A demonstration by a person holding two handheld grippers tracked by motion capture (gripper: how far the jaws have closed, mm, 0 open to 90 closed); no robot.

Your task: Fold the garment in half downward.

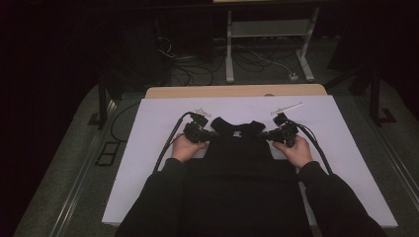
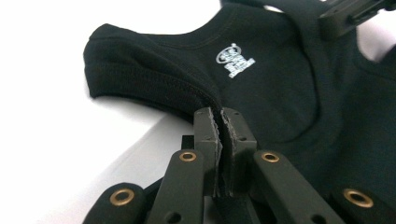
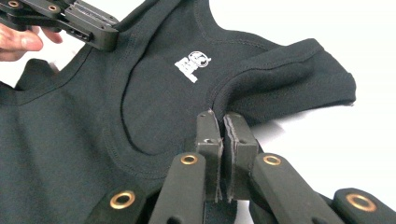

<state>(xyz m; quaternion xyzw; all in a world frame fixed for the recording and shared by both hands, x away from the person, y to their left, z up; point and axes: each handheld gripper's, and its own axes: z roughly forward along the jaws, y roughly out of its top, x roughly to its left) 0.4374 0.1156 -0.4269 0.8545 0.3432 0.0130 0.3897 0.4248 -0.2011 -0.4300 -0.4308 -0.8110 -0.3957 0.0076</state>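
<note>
Sleeves: two dark sleeves are seen lowest in the high view, coming in from the bottom edge.
Left hand [image 1: 185,147]: it is wrapped around the left gripper [image 1: 211,134] at the top's left armhole.
Right hand [image 1: 298,149]: it is wrapped around the right gripper [image 1: 265,135] at the other armhole.
Black tank top [image 1: 239,163]: it is spread flat on the white sheet [image 1: 148,158], neck end away from the person, with a small white logo [image 2: 235,59] inside the neck.
Left jaws: they are pressed together on the armhole edge, just under the shoulder strap [image 2: 140,70].
Right jaws: they are pressed together on the matching edge, under the other strap [image 3: 294,79].
Why held so: the same spot is pinched on both sides, probably so the top can be lifted or folded evenly.
Surface: the table is covered by the white sheet, and a strip of wood [image 1: 237,91] is left bare at the far edge.
Room: it is dark, with a white frame [image 1: 269,39] and loose cables [image 1: 197,69] on the floor behind.
</note>
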